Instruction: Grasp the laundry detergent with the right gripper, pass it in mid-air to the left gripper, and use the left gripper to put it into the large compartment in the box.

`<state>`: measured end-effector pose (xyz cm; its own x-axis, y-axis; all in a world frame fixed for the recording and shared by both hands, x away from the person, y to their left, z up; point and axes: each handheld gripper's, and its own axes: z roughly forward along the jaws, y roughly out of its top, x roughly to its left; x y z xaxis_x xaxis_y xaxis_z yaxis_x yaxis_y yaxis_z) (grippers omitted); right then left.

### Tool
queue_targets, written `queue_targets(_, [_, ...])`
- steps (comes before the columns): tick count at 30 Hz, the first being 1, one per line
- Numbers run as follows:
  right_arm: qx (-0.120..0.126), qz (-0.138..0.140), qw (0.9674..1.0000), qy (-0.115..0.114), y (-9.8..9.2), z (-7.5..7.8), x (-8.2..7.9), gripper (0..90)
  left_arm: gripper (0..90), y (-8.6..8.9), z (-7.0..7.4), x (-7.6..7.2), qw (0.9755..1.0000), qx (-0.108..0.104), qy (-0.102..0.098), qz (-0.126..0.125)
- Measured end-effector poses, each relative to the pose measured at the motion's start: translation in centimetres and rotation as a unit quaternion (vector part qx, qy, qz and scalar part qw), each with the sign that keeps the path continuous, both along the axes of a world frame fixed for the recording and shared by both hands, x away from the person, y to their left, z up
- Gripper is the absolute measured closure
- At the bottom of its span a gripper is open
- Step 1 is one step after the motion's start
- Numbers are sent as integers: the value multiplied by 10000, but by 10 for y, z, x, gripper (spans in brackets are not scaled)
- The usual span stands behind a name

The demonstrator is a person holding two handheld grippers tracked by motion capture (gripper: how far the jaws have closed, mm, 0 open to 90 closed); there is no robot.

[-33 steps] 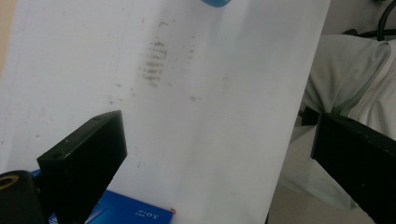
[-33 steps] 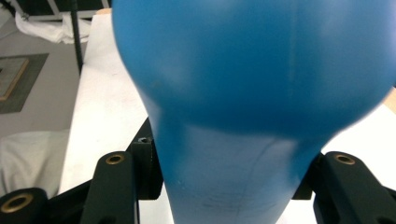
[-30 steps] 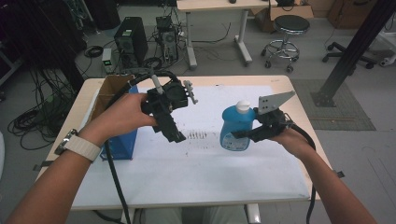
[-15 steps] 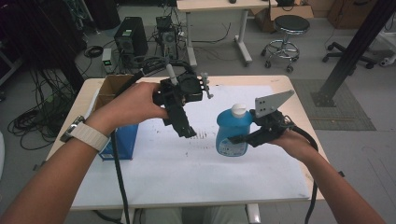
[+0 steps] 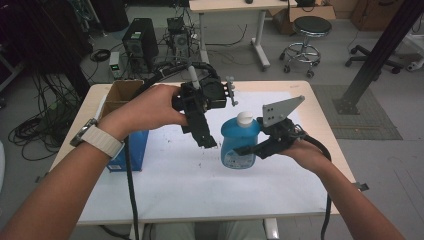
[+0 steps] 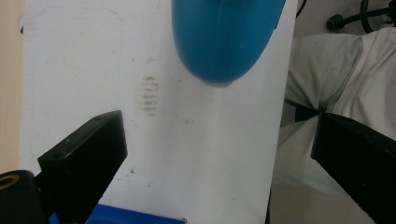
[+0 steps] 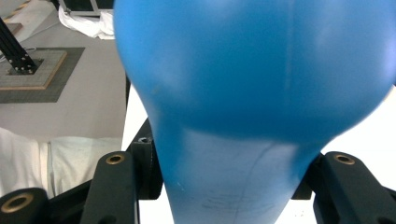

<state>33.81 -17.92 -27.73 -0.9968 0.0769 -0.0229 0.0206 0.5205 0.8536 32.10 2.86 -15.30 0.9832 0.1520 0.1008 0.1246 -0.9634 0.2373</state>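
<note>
High view: the blue bottle (image 5: 240,145) with a white cap is lifted over the white sheet (image 5: 200,185), right gripper (image 5: 250,150) clamped on its body; the left gripper (image 5: 207,140) hangs just left of it. Left gripper view: jaws wide apart, empty, bottle (image 6: 224,37) beyond them. Right gripper view: both jaws press the bottle (image 7: 252,93).

Smooth, glossy blue plastic bottle (image 5: 240,145); matt black plastic fingers (image 6: 84,158); white paper sheet (image 5: 190,175) over pale wood counter (image 5: 320,115).
</note>
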Motion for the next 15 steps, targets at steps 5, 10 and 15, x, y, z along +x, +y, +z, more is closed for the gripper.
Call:
queue_targets(5, [10,84,10000,-7,7,1,0,450,41,-2,0,-1,10000,29,34,-43])
queue_targets(10, [13,188,9998,20,16,-2,-1,450,40,-5,-1,-1,9999,65,75,-88])
queue_targets(15, [30,225,9997,11,21,-2,-1,450,41,-8,-2,0,9999,83,103,-103])
